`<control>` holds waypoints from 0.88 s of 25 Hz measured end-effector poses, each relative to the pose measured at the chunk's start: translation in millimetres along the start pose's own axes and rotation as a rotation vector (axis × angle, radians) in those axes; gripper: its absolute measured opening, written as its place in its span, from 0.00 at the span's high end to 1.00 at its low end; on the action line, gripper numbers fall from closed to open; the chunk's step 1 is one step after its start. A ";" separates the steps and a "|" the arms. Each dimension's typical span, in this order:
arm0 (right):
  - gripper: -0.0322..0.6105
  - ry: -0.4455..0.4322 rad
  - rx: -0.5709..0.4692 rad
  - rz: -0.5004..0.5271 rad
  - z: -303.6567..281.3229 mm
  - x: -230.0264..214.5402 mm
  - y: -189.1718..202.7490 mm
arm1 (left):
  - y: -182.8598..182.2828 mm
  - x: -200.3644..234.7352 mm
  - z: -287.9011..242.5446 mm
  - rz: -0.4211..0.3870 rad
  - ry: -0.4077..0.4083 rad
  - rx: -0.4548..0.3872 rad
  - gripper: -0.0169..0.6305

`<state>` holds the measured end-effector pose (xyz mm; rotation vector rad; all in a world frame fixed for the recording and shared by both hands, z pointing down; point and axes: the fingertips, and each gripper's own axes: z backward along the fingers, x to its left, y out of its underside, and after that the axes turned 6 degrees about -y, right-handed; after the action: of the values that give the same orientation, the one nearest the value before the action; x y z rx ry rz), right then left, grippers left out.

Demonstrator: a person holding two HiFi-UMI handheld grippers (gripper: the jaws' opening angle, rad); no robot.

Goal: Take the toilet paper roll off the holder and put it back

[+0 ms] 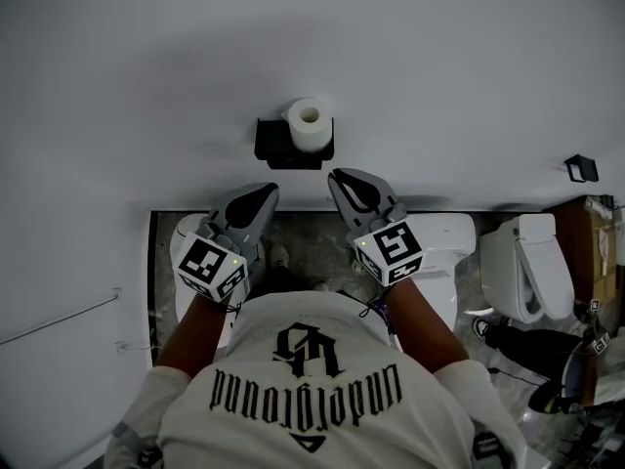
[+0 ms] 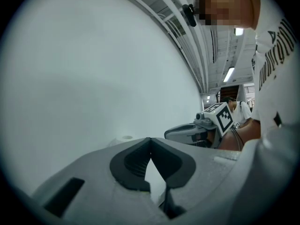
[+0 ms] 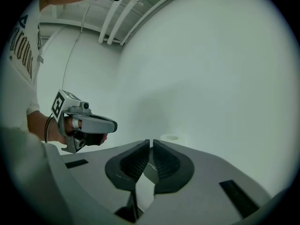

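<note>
The left gripper [image 2: 150, 139] fills the bottom of the view, its dark-padded jaws closed tip to tip with nothing between them, facing a plain white wall [image 2: 93, 78]. The top of a white toilet paper roll [image 2: 124, 138] peeks just above it. At right, the right gripper [image 2: 168, 134] is held level beside a person's white shirt [image 2: 276, 83].

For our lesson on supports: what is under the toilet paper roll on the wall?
A black holder on the white wall; the toilet paper roll stands on end on it. The roll covers the part beneath, so its seating cannot be seen.
</note>
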<state>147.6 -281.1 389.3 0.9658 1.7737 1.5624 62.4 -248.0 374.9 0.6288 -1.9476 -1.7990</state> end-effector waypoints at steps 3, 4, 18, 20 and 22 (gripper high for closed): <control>0.91 -0.005 0.004 -0.008 5.5 7.7 0.2 | 0.8 -4.6 8.4 0.002 0.000 0.008 0.95; 0.92 -0.006 0.005 -0.008 6.5 9.7 -0.4 | 0.4 -5.5 10.2 0.001 0.002 0.008 0.95; 0.93 0.003 0.019 -0.010 -4.8 55.4 4.8 | 7.7 -0.4 52.2 -0.009 0.051 -0.003 0.95; 0.93 0.004 0.020 -0.013 -6.7 68.3 3.4 | 11.1 1.8 65.8 0.000 0.055 0.000 0.95; 0.93 0.006 0.021 -0.015 -8.9 80.9 2.6 | 15.2 5.9 79.6 0.011 0.054 0.004 0.95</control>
<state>94.7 -219.6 396.3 0.9568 1.8003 1.5424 10.7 -186.1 383.6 0.6604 -1.9159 -1.7540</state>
